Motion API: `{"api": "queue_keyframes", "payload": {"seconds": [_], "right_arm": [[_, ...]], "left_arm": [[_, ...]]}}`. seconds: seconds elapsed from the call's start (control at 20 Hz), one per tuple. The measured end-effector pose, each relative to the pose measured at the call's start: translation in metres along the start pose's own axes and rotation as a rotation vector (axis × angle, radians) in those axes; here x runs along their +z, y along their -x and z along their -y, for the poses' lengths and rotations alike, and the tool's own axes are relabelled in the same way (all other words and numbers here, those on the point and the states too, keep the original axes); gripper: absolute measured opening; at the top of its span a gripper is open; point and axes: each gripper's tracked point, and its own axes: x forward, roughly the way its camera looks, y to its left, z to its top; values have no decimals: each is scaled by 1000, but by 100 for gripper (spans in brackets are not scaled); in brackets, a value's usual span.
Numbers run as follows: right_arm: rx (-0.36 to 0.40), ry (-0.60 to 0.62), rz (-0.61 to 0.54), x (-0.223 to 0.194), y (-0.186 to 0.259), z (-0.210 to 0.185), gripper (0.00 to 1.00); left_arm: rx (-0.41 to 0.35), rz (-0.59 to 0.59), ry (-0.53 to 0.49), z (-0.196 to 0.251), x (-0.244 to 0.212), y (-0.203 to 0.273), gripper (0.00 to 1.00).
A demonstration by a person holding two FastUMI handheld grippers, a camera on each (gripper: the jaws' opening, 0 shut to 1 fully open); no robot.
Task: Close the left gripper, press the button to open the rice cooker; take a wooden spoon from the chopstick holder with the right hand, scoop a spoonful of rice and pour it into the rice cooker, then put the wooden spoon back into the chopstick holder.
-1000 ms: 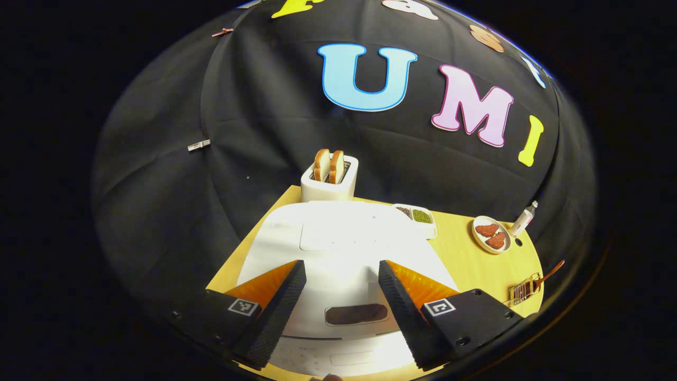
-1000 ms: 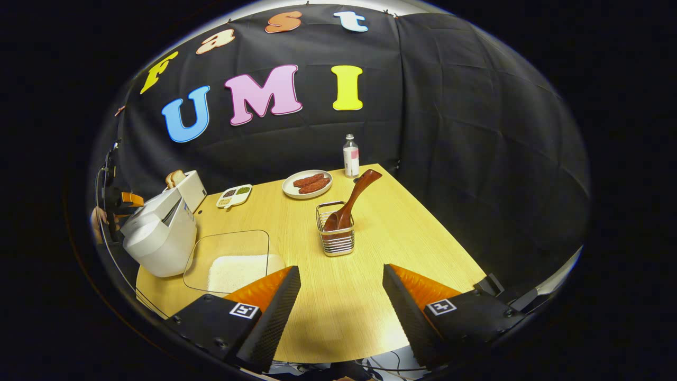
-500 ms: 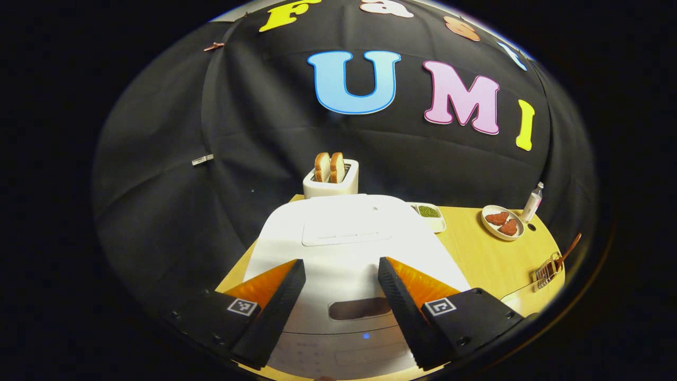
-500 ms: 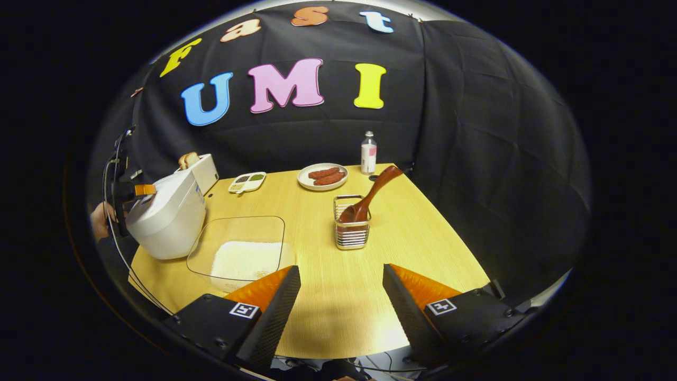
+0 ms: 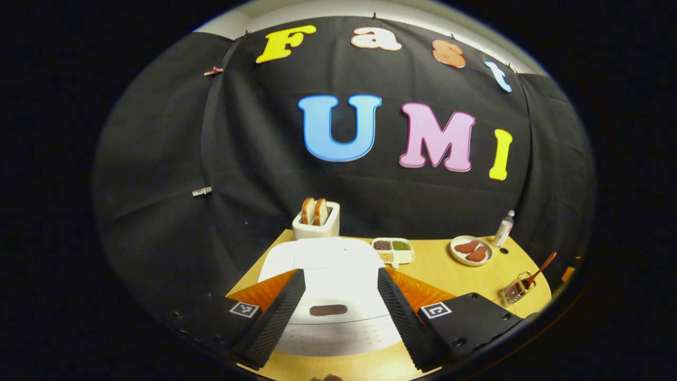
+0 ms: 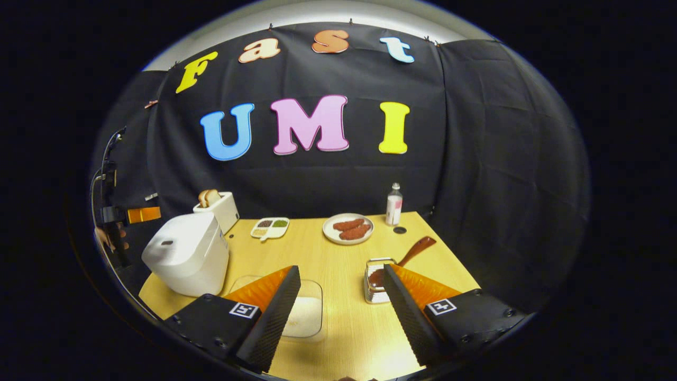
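The white rice cooker [image 5: 328, 275] stands with its lid down, a dark button [image 5: 328, 310] on its front edge. My left gripper [image 5: 341, 271] is open, its fingers apart on either side of the cooker's lid and above it. In the right gripper view the cooker [image 6: 185, 254] is at the left, with the left gripper [image 6: 135, 214] and a hand behind it. My right gripper [image 6: 341, 268] is open over the table. The wire chopstick holder [image 6: 374, 286] with the wooden spoon [image 6: 411, 252] stands just beyond its right finger. A clear container of rice [image 6: 305, 315] lies by its left finger.
A toaster [image 6: 219, 206] with bread stands behind the cooker. A divided dish [image 6: 270, 226], a plate [image 6: 348, 228] of red pieces and a small bottle [image 6: 393, 204] line the back of the wooden table [image 6: 328, 254]. The black wall closes in the back and right.
Both views have pulled back and tilted up. The cooker looks smaller between the left fingers, its lid still down. The chopstick holder now sits closer to the right finger.
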Motion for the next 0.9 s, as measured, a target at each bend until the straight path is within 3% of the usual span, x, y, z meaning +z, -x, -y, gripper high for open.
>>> {"api": "queue_keyframes", "payload": {"seconds": [0.15, 0.4, 0.7, 0.9], "right_arm": [[-9, 22, 78, 34, 8, -13, 99], [-47, 43, 155, 56, 38, -32, 99], [-19, 70, 174, 42, 73, -40, 99], [7, -13, 134, 18, 89, -30, 99]], "left_arm": [[-36, 80, 17, 14, 25, 42, 95], [-90, 135, 21, 29, 31, 106, 95], [-90, 166, 102, 32, 6, 168, 95], [-50, 188, 121, 29, -1, 199, 95]]}}
